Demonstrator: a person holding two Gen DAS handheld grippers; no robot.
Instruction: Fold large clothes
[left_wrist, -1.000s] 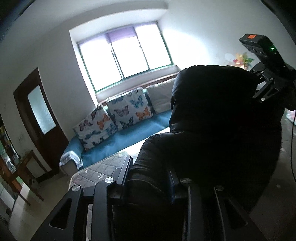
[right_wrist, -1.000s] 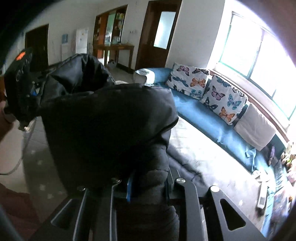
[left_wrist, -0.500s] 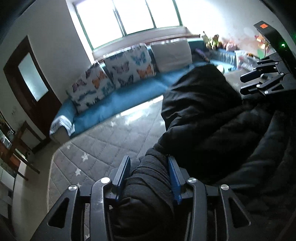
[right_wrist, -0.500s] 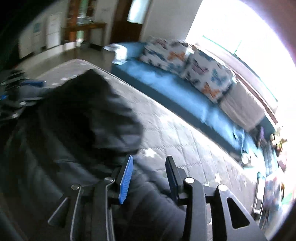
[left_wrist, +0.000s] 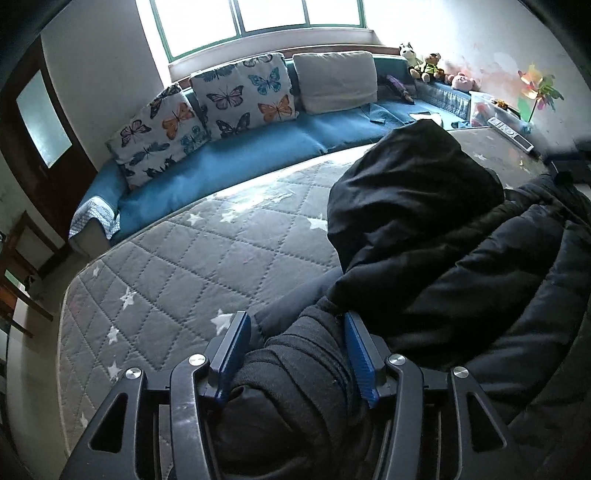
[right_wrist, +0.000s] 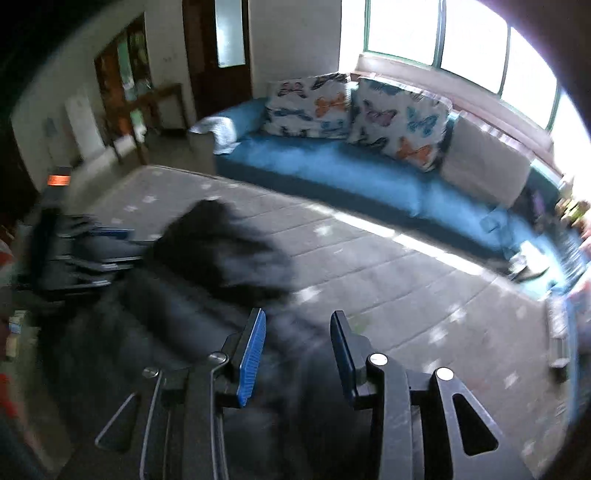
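Jaws of left gripper (left_wrist: 293, 350) just been opening, black puffer jacket (left_wrist: 461, 258) cuff loose between them. Right gripper (right_wrist: 297, 349) jaws parted, blurred fabric between, grip unclear. Jacket on grey quilted mattress (left_wrist: 177, 266), hood far, body between grippers.

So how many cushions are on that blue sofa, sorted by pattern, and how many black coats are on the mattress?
Butterfly-print cushions: 2
Plain pale cushions: 1
Black padded coats: 1
Total: 4
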